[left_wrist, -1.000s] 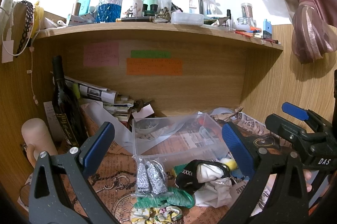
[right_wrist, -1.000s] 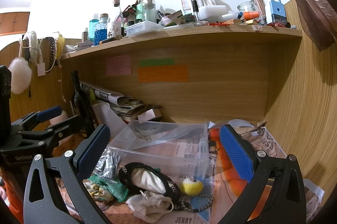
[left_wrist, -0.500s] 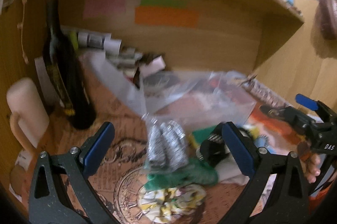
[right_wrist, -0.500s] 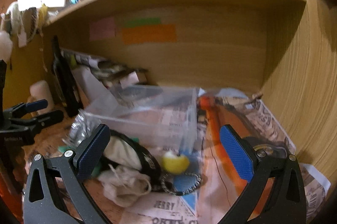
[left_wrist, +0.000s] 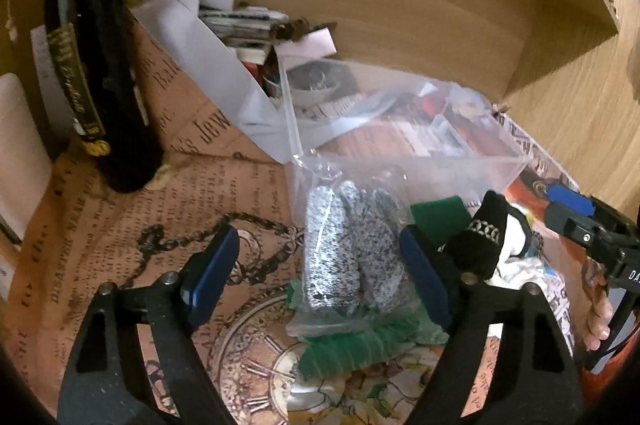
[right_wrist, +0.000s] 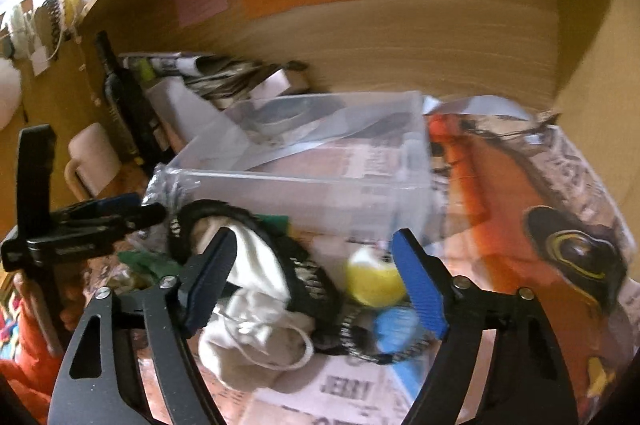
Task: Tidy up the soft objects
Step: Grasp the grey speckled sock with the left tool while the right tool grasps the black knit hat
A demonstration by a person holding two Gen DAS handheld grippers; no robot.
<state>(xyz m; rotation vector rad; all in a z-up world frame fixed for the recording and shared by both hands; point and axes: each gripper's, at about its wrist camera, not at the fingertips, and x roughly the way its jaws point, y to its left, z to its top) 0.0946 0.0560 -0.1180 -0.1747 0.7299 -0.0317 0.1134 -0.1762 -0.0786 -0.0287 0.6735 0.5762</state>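
A pile of soft things lies in front of a clear plastic box (left_wrist: 400, 129). A clear bag of silver scrubbers (left_wrist: 352, 257) rests on a green cloth (left_wrist: 352, 345). My left gripper (left_wrist: 320, 273) is open, its jaws on either side of the bag. A black-and-white cap (right_wrist: 260, 265), a white cloth pouch (right_wrist: 256, 341) and a yellow ball (right_wrist: 372, 281) lie by the box (right_wrist: 320, 161). My right gripper (right_wrist: 316, 285) is open above the cap and ball; it also shows at the right edge of the left wrist view.
A dark bottle (left_wrist: 96, 73) stands at left beside a pale mug (right_wrist: 94, 157). Papers (left_wrist: 208, 5) are stacked at the back. Wooden walls close the back and right. Printed paper (left_wrist: 132, 225) covers the desk. A floral cloth (left_wrist: 380, 389) lies under the green one.
Both grippers have tipped down and moved forward toward the pile. The left one now straddles the bag of scrubbers; the right one now hangs over the cap and ball.
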